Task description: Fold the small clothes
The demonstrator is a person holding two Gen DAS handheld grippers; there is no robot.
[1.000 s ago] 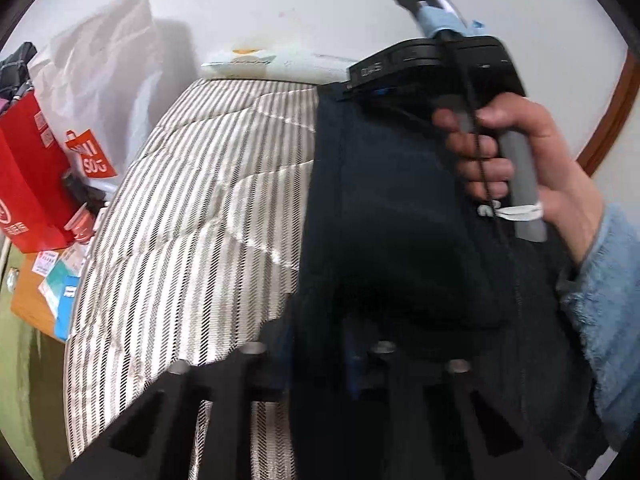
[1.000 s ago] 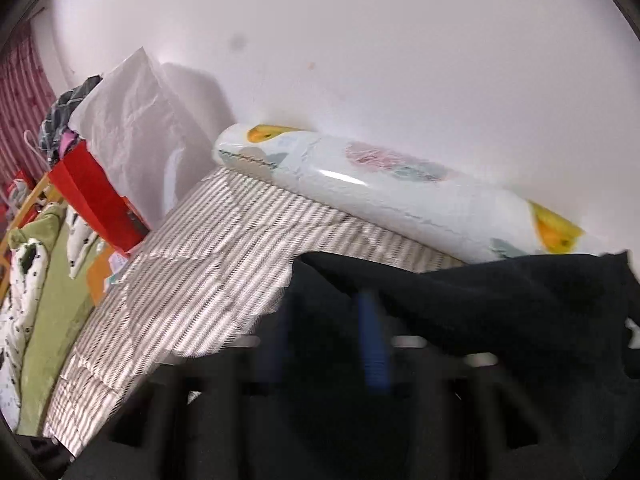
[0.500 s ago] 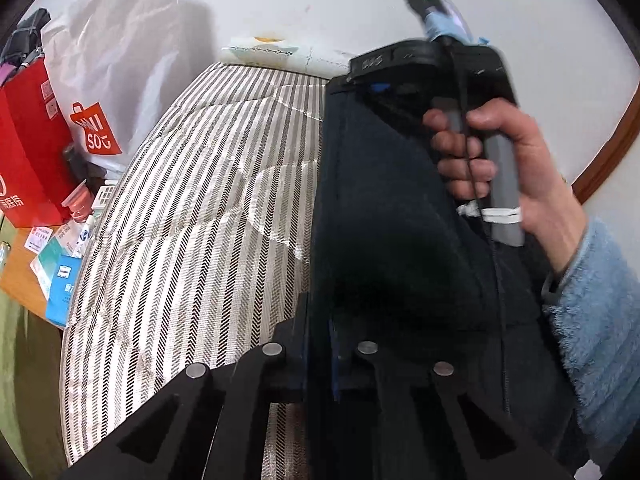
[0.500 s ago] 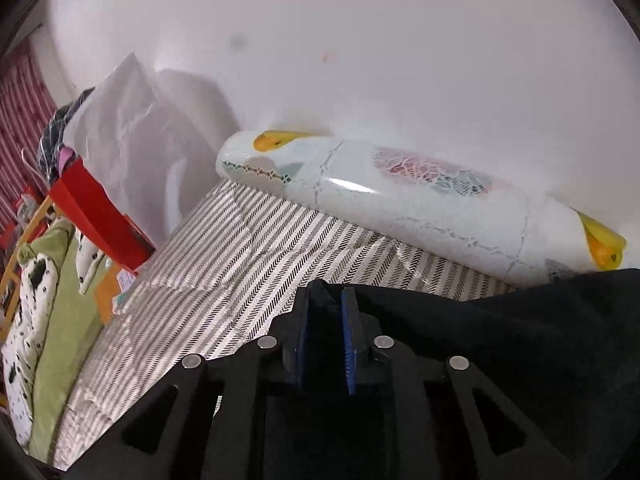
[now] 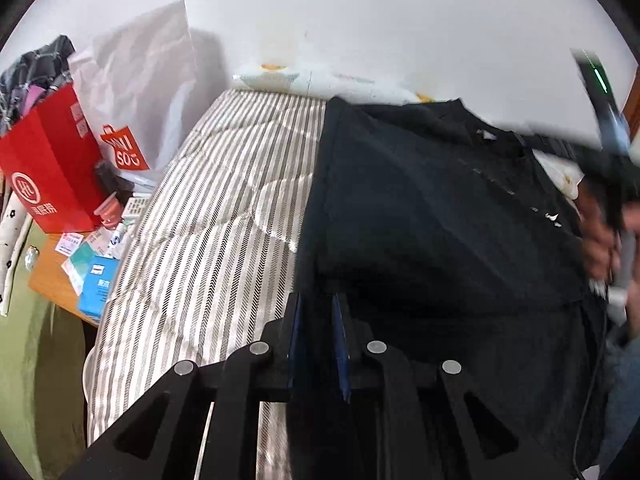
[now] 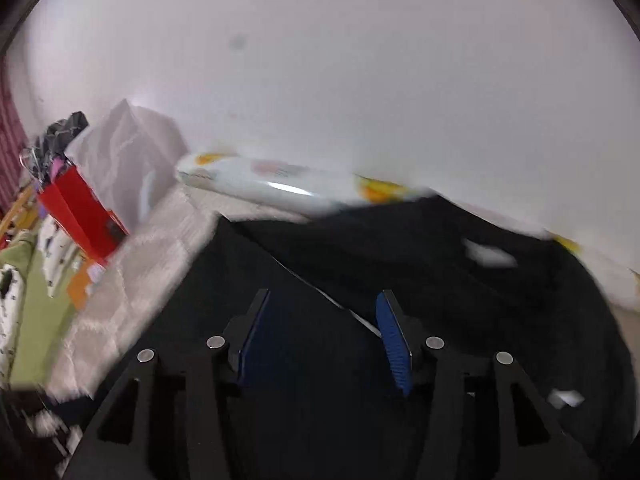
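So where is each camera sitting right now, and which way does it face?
Left wrist: on the left gripper, looking down along its fingers at the black garment on the striped bed; the right hand shows at the right edge.
Right wrist: on the right gripper, jaws just opened and apart, over the same garment, facing the wall.
Shared: garment, bed, red bag, patterned roll.

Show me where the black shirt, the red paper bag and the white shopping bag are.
black shirt (image 5: 420,220), left wrist view, middle of the spread cloth.
red paper bag (image 5: 48,160), left wrist view, its front face.
white shopping bag (image 5: 152,80), left wrist view, its upper panel.
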